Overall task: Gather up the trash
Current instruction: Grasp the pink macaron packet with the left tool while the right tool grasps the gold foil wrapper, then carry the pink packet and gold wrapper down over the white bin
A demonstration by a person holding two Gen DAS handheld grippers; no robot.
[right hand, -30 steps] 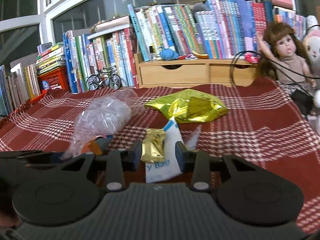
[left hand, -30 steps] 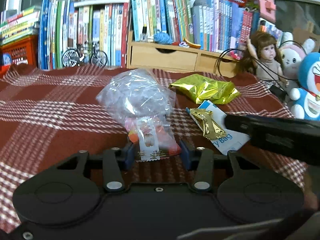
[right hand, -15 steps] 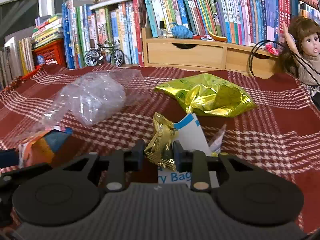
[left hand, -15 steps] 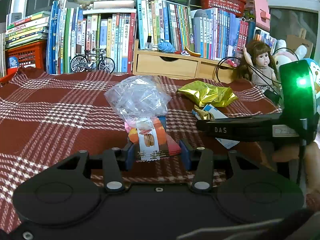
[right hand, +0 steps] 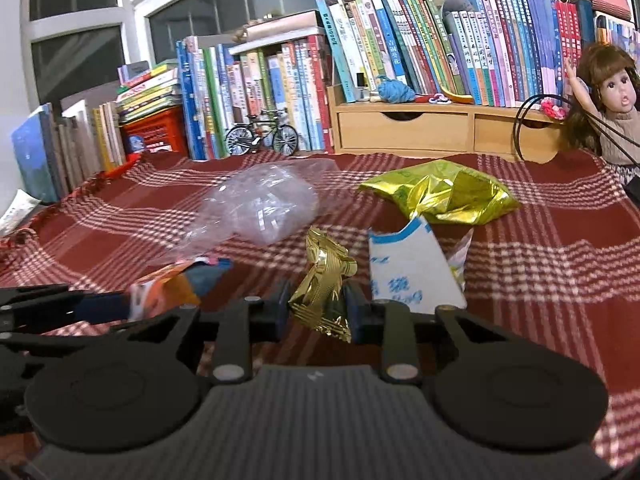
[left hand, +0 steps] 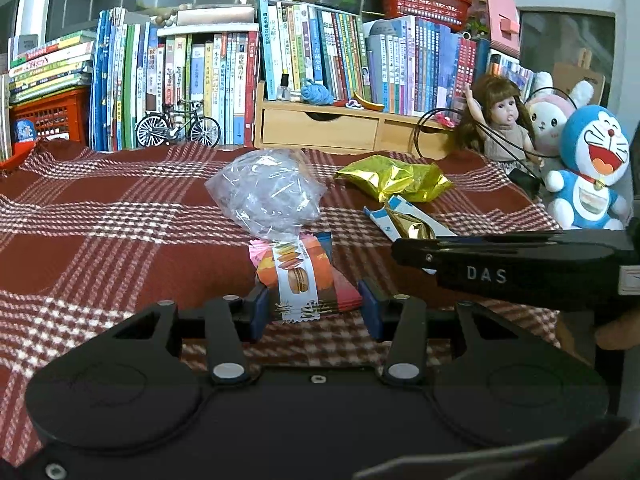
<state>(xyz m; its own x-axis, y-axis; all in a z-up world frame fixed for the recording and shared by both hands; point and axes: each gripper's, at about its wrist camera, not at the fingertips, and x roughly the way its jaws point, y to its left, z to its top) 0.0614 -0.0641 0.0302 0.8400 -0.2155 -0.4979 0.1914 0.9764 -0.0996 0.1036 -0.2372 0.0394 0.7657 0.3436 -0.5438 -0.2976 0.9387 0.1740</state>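
In the left wrist view my left gripper (left hand: 314,312) is shut on an orange macaron snack packet (left hand: 296,276), held just above the red plaid cloth (left hand: 100,240). A crumpled clear plastic bag (left hand: 264,196) lies right behind the packet. In the right wrist view my right gripper (right hand: 316,312) is shut on a small gold wrapper (right hand: 324,284), raised off the cloth. A white and blue paper bag (right hand: 412,276) lies to its right. Farther back rests a large yellow-gold foil bag (right hand: 440,196). The left gripper (right hand: 100,306) with the orange packet (right hand: 172,296) shows at the left.
Rows of books (left hand: 200,76), a wooden drawer unit (left hand: 320,132) and a model bicycle (left hand: 176,128) line the back. A doll (left hand: 496,120), plush toys (left hand: 592,168) and a black cable (left hand: 440,120) stand at the right. A red crate (right hand: 152,132) sits back left.
The right gripper has shut on the gold wrapper and lifted it off the white bag. The left gripper has risen and drawn back with the orange packet.
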